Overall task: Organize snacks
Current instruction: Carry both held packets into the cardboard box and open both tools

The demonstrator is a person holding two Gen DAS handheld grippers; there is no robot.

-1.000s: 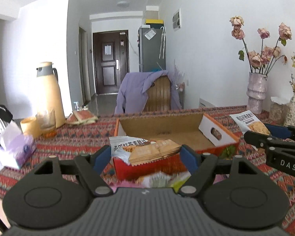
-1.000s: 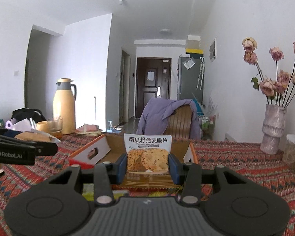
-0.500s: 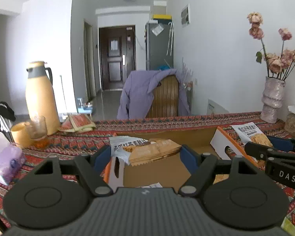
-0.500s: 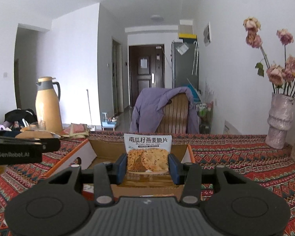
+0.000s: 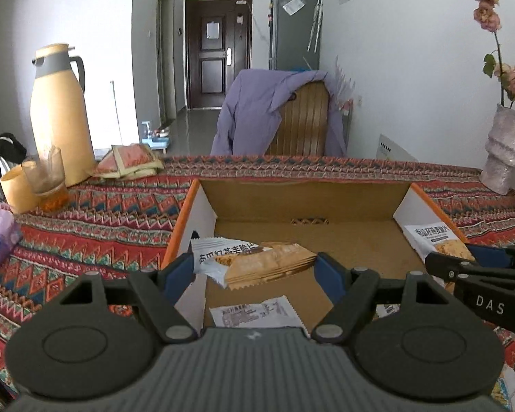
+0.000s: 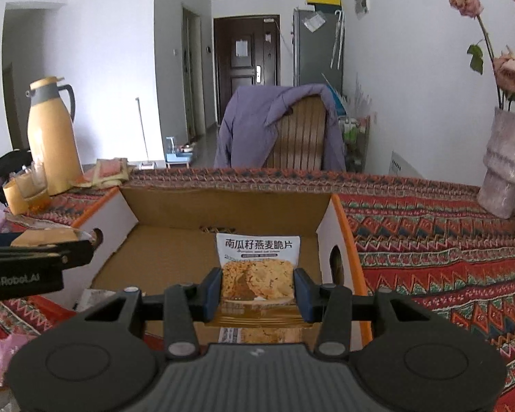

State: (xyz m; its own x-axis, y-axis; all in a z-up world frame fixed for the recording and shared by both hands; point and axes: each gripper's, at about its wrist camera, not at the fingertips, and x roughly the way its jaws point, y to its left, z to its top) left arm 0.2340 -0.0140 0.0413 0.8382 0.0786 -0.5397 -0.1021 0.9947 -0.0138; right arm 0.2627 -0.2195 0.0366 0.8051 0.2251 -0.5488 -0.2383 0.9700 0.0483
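Gripping a snack packet each, both grippers hang over the open cardboard box (image 5: 305, 206) on the patterned table (image 5: 96, 213). The left gripper (image 5: 254, 269) has its fingers (image 5: 180, 271) closed on a tan-and-white cracker packet (image 5: 254, 262) lying nearly flat, its long axis running side to side between the pads, the white printed end pointing left. The right gripper (image 6: 257, 290) clamps an upright cracker packet (image 6: 257, 264) by its lower sides, long axis vertical, printed face toward the camera. Only the left wrist view shows a third, white packet (image 5: 254, 312) lying flat on the box floor below the held one. The right wrist view alone shows the oval handle hole (image 6: 333, 261) in the box's right wall.
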